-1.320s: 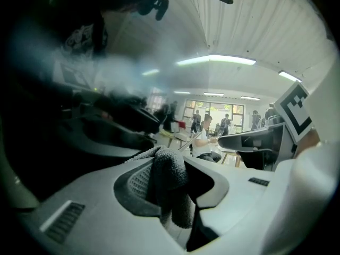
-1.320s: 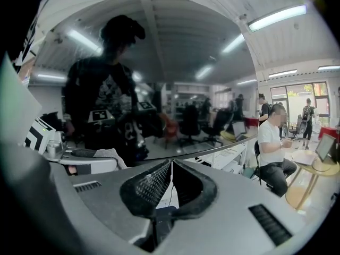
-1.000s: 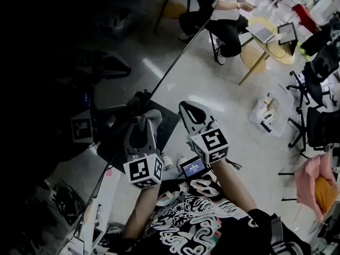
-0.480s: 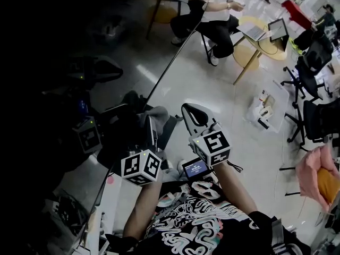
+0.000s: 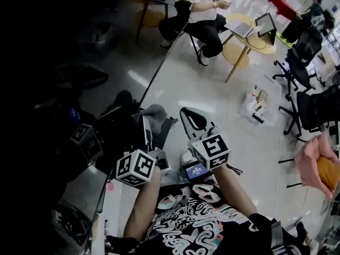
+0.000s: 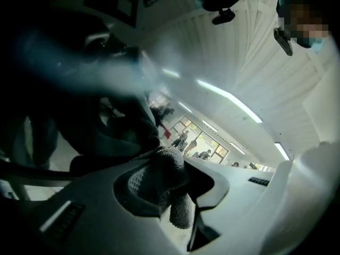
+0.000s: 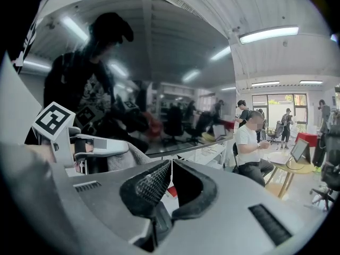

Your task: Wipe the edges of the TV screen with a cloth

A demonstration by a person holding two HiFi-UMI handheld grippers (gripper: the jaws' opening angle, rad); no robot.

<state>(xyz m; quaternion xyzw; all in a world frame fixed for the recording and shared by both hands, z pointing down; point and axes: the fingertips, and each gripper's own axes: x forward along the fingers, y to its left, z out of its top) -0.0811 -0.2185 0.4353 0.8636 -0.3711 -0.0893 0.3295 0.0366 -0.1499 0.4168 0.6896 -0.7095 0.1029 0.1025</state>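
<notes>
The left gripper [image 5: 147,122] has its jaws closed tight on a grey cloth [image 5: 154,113]. In the left gripper view the cloth [image 6: 166,178] fills the space between them and hangs down a little in front. The right gripper [image 5: 189,116] holds nothing; in the right gripper view its 2 jaws stand almost together, with only a thin slit between.

The TV screen [image 5: 64,94] is the big dark surface on the person's left side. Its thin edge [image 5: 171,61] runs as 1 long slanted line, from near the left gripper away toward the seated person [image 5: 204,20]. The cloth is at the near part of this line, and it seems to touch the edge, but the dark picture does not let me be sure.

So the left gripper is clearly the nearer one, and I think the wipe should follow the edge's long axis, forward and away from the body. The right gripper is just beside, on the floor side, apart from the screen.
</notes>
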